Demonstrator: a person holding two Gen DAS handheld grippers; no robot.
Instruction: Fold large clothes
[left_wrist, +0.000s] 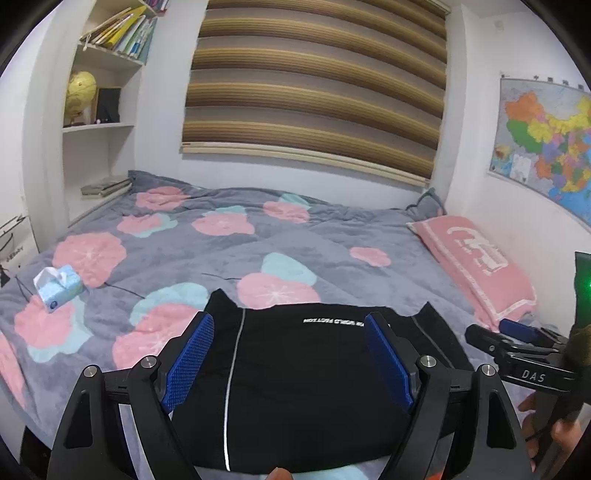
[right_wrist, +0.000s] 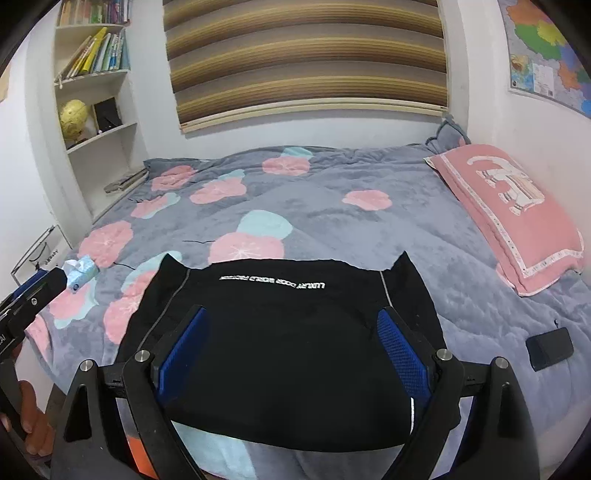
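Note:
A black garment (left_wrist: 306, 384) with white lettering and thin grey stripes lies folded flat on the near part of the bed, also in the right wrist view (right_wrist: 288, 343). My left gripper (left_wrist: 290, 330) is open and empty, its blue pads (left_wrist: 190, 362) spread above the garment. My right gripper (right_wrist: 291, 332) is open and empty too, held above the garment; it shows at the right edge of the left wrist view (left_wrist: 517, 334). The left gripper shows at the left edge of the right wrist view (right_wrist: 29, 295).
The bed has a grey quilt with pink and teal flowers (left_wrist: 221, 240). A pink pillow (right_wrist: 517, 218) lies at the right by the wall. A tissue pack (left_wrist: 57, 284) lies at the left. A small black device (right_wrist: 550, 349) lies right of the garment. A bookshelf (left_wrist: 103, 96) stands at the far left.

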